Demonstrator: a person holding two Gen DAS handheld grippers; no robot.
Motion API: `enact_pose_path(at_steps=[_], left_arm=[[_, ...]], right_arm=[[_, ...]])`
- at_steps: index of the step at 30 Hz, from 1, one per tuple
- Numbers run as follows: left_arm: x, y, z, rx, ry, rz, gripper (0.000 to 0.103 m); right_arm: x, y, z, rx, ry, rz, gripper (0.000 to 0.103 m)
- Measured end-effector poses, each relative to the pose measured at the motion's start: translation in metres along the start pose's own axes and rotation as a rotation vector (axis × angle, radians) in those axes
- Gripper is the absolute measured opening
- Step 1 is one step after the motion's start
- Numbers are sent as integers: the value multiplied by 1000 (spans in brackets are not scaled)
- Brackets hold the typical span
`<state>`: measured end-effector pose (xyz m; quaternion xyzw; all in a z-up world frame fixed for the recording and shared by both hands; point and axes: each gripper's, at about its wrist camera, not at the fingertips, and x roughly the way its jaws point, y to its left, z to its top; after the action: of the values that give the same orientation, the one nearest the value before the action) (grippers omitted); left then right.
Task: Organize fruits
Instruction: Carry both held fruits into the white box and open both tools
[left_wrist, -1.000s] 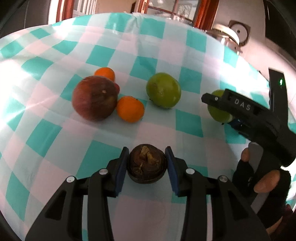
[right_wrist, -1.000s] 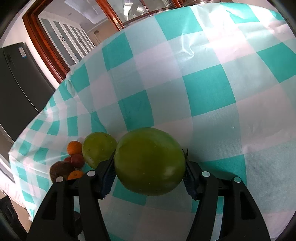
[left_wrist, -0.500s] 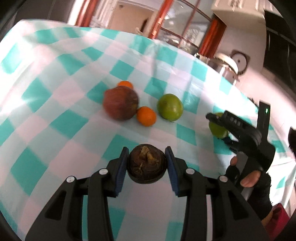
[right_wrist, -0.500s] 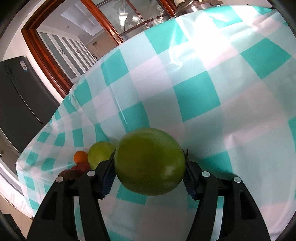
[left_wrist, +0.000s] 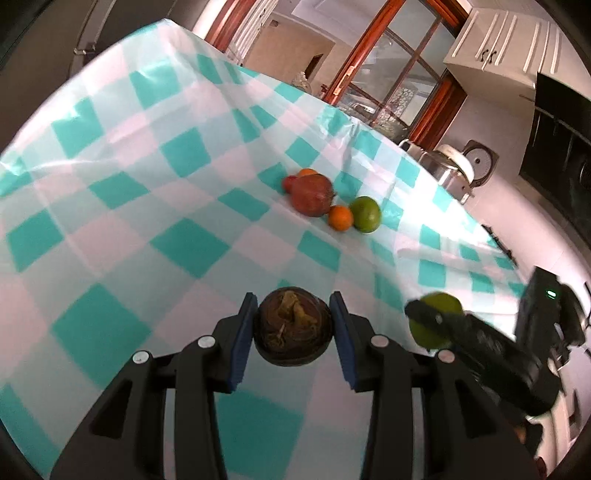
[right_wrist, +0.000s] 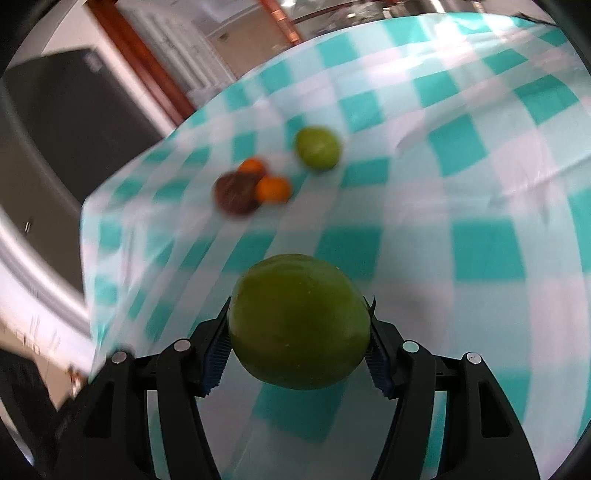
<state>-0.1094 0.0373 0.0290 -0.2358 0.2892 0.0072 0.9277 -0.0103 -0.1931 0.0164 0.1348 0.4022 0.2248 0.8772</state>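
My left gripper (left_wrist: 293, 326) is shut on a dark brown round fruit (left_wrist: 293, 326) and holds it above the teal-and-white checked tablecloth (left_wrist: 192, 243). My right gripper (right_wrist: 297, 325) is shut on a large green fruit (right_wrist: 297, 321); it also shows in the left wrist view (left_wrist: 436, 321), raised at the right. On the cloth lie a dark red fruit (left_wrist: 312, 194), two oranges (left_wrist: 340, 218) (left_wrist: 307, 172) and a second green fruit (left_wrist: 365, 214), grouped together; they show blurred in the right wrist view (right_wrist: 236, 194) (right_wrist: 317, 147).
A steel pot with a lid (left_wrist: 450, 170) stands at the table's far edge. A dark fridge (right_wrist: 70, 122) and a wood-framed glass door (left_wrist: 391, 88) are behind the table. The table edge drops off at the left (right_wrist: 92, 258).
Both grippers have risen and pulled back from the fruit group, each still holding its fruit. The fruits on the cloth now look smaller and farther away.
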Motion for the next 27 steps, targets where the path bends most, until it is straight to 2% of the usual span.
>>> enact_pose_path(at_steps=[8, 15, 20, 27], left_arm=[[-46, 30, -19, 62, -14, 100, 41], [-94, 67, -35, 108, -41, 205, 41], [-127, 95, -45, 128, -76, 280, 41], [-155, 150, -64, 78, -68, 384, 41]], right_arm=[[-19, 58, -57, -159, 44, 17, 62], [-29, 106, -92, -294, 67, 54, 62], [-35, 153, -128, -436, 98, 117, 62], [-31, 217, -189, -672, 173, 223, 62]])
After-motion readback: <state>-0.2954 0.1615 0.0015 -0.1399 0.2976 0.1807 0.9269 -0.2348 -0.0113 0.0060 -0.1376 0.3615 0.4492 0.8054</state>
